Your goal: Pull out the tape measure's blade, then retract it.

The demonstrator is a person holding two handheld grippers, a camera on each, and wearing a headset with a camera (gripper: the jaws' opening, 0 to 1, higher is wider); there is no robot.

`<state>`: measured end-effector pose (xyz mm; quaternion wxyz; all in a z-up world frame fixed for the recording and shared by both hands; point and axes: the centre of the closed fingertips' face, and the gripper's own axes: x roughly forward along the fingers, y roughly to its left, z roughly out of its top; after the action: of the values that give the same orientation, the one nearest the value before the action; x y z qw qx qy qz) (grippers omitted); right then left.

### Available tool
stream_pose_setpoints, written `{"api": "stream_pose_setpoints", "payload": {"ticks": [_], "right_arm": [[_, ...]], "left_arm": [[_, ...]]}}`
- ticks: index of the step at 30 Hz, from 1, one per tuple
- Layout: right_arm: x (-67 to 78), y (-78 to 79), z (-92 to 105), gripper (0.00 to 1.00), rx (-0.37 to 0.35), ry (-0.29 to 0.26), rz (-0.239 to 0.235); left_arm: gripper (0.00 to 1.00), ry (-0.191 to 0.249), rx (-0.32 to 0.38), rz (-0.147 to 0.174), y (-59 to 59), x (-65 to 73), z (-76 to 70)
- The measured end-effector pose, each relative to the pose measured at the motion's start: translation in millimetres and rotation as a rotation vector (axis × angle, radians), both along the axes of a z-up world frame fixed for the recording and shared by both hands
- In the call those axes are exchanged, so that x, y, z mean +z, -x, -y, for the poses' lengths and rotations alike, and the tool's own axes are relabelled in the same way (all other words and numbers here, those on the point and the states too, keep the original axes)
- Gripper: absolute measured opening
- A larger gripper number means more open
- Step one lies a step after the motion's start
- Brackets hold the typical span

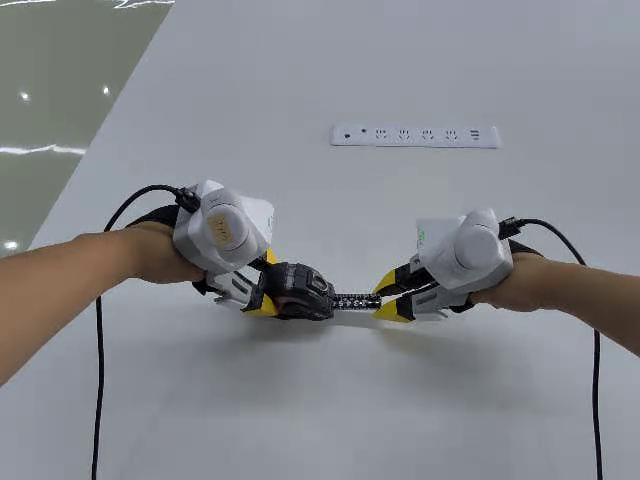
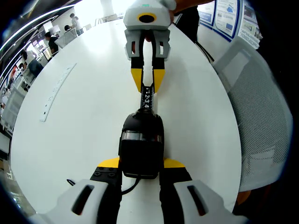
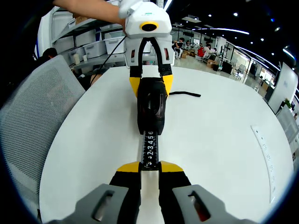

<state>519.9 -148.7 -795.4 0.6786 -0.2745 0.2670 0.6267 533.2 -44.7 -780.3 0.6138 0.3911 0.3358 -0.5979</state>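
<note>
At the left of the head view, a black cable (image 1: 99, 340) loops across the white table (image 1: 300, 420) to your left hand (image 1: 155, 252). Just right of it, your left gripper (image 1: 268, 282) is clamped on the black tape measure (image 1: 298, 290), with one yellow tip at each side of the case. The tape measure sits low on the table near the middle of the frame.

A short length of blade (image 1: 357, 300) runs right from the case to your right gripper (image 1: 388, 297), whose yellow tips are closed on the blade's end. A power strip (image 1: 415, 135) lies well apart from them, in the upper middle-right.

In the left gripper view, the tape measure (image 2: 141, 144) sits between your jaws at lower centre. The numbered blade (image 2: 146, 100) runs up to the right gripper (image 2: 147, 81) at the top. A mesh chair (image 2: 261, 116) stands at the right edge.

In the right gripper view, another mesh chair (image 3: 32, 130) is at the left. At centre, your jaws pinch the blade (image 3: 149, 149), which shows numbers two to six. The tape measure (image 3: 151, 107) is above it, held by the left gripper (image 3: 151, 86). To the right, a black strap (image 3: 184, 94) lies on the table.
</note>
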Motion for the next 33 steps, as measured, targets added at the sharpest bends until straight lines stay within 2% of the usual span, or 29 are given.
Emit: {"api": "stream_pose_setpoints", "payload": {"ticks": [33], "right_arm": [[3.9, 2.2, 21.4, 0.12, 0.003, 0.004, 0.008]], "left_arm": [[0.26, -0.003, 0.0, 0.001, -0.2, 0.2, 1.1]]}}
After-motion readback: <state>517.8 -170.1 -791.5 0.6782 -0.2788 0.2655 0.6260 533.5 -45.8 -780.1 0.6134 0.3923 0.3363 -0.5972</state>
